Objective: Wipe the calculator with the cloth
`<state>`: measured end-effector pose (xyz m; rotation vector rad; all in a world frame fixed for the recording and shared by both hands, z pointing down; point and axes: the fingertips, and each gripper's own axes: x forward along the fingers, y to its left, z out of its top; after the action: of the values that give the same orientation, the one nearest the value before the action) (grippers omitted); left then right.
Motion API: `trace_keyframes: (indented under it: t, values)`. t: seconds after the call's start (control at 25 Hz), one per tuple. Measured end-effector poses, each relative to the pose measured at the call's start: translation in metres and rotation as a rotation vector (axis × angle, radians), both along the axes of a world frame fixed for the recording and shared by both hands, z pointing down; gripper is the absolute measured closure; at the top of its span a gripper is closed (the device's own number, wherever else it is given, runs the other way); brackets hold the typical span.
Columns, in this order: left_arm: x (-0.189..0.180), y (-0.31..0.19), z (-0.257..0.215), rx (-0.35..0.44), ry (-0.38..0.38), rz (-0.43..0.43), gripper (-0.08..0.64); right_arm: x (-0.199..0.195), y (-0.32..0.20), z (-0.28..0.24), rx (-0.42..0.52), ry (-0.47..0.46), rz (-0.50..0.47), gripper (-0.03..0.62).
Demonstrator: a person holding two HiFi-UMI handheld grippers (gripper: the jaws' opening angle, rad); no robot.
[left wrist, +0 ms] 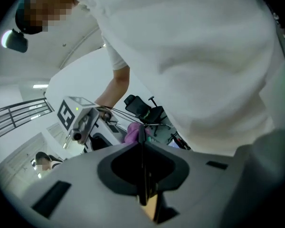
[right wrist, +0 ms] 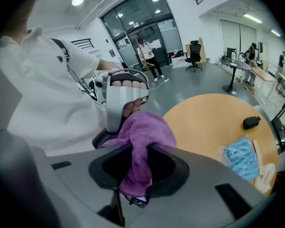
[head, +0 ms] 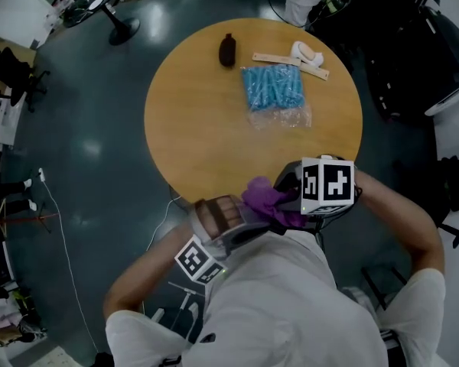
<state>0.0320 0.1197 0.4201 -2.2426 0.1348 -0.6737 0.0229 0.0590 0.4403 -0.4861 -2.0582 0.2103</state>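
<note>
The person in a white shirt (head: 275, 297) is holding both grippers close to the chest, at the lower centre of the head view, just off the near rim of the round wooden table (head: 206, 128).

The left gripper (head: 249, 224) is sitting lower left of the pair. In its own view the jaws are standing nearly together, clamping a thin dark flat thing seen edge-on, the calculator (left wrist: 142, 175). Only that edge is showing, so the keys and face cannot be made out.

The right gripper (head: 287, 201) is sitting to its right, under its marker cube (head: 327, 183). Its jaws are clamping a bunched purple cloth (right wrist: 142, 137), which is hanging through the gap and bulging out above the jaws. The top of the cloth is lying against the front of the left gripper, just below the fingers (right wrist: 128, 83) wrapped around its handle. In the head view the cloth is filling the space between the two grippers.

At the upper part of the table, well apart from the grippers, a blue packet (head: 273, 89), a small black object (head: 227, 50), a pale wooden strip (head: 279, 58) and a white object (head: 306, 51) are lying.
</note>
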Motion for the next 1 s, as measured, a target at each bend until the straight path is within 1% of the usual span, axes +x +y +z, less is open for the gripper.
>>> trace_keyframes:
  t: [0.08,0.2,0.36,0.44,0.52,0.76,0.88,1.0]
  values:
    - [0.0,0.003,-0.004,0.029,0.017,0.007,0.517,0.004,-0.003,0.005,-0.008,0.005,0.019,0.492]
    - [0.003,0.006,-0.012,0.064,0.035,0.017,0.517,0.008,-0.002,0.008,-0.079,-0.015,0.055,0.492]
    - [0.005,0.011,-0.027,0.111,0.044,0.038,0.517,0.013,0.0,0.007,-0.134,-0.047,0.079,0.492]
    - [0.006,0.016,-0.029,0.115,0.039,0.048,0.517,0.014,0.005,0.004,-0.177,-0.071,0.089,0.492]
    - [0.007,0.018,-0.031,0.11,0.045,0.051,0.517,0.016,0.007,0.006,-0.2,-0.08,0.095,0.492]
    - [0.012,0.018,-0.04,0.107,0.081,0.043,0.517,0.024,0.011,0.03,-0.22,-0.049,0.083,0.492]
    - [0.014,0.011,-0.05,0.112,0.112,0.025,0.515,0.025,0.008,0.038,-0.237,-0.044,0.092,0.492]
    - [0.012,0.005,-0.057,0.121,0.119,0.002,0.515,0.027,0.003,0.047,-0.248,-0.035,0.108,0.492]
